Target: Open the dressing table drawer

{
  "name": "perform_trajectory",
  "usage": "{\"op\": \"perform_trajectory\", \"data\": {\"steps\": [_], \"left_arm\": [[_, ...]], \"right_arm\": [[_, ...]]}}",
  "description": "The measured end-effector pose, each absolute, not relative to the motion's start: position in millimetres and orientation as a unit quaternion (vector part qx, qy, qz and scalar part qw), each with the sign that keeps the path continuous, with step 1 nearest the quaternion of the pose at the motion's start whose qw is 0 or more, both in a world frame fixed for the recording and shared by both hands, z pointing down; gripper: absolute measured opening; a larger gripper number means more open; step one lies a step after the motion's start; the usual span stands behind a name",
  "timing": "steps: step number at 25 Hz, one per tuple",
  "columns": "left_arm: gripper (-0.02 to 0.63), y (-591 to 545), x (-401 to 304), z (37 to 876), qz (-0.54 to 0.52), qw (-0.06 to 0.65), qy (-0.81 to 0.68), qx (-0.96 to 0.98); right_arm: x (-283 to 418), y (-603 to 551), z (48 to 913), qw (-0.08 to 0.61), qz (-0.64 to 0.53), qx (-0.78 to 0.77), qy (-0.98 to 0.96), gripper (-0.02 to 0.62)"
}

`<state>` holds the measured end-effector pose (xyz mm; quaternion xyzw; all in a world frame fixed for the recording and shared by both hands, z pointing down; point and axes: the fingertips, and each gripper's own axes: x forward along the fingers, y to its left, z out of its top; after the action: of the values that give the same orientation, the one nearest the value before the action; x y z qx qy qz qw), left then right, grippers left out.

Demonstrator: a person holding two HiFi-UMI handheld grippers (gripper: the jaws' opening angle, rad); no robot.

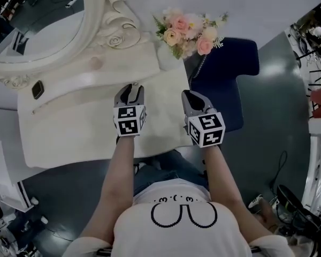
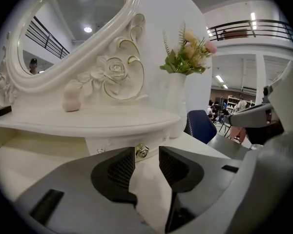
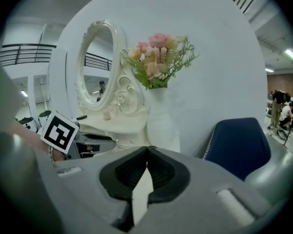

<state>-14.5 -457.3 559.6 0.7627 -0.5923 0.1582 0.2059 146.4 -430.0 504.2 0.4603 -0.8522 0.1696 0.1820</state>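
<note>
The white dressing table (image 1: 85, 133) carries a raised shelf (image 2: 88, 118) below the oval mirror (image 2: 63, 23). A small drawer front (image 2: 115, 144) with a round metal knob (image 2: 142, 150) sits under that shelf. My left gripper (image 2: 147, 156) is open and points at the knob, which lies just beyond its fingertips without touching them. From the head view the left gripper (image 1: 131, 91) hovers over the tabletop's right part. My right gripper (image 3: 147, 152) is shut on nothing and hangs beside it at the table's right edge (image 1: 191, 96).
A white vase of pink flowers (image 1: 187, 31) stands at the table's back right corner. A dark blue chair (image 1: 224, 74) is close on the right. A small dark object (image 1: 38, 89) lies on the shelf at the left. My legs are at the table's front edge.
</note>
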Motion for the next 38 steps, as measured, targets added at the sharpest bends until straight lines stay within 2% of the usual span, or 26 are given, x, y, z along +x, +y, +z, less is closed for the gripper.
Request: {"op": "perform_trajectory", "data": {"steps": [3,6,38], "left_arm": [[0.145,-468,-18,568,0.164,0.214,-0.602,0.752],[0.087,-472,-19,572,0.17,0.216,-0.609,0.744],[0.083,-401,-4,573,0.18,0.235,-0.592,0.75]], "right_arm": [[148,-439,510,0.186,0.173,0.455,-0.854,-0.002],[148,-440,514,0.193,0.174,0.451,-0.854,-0.002],[157,-362,503,0.186,0.178,0.481,-0.838,-0.003]]}}
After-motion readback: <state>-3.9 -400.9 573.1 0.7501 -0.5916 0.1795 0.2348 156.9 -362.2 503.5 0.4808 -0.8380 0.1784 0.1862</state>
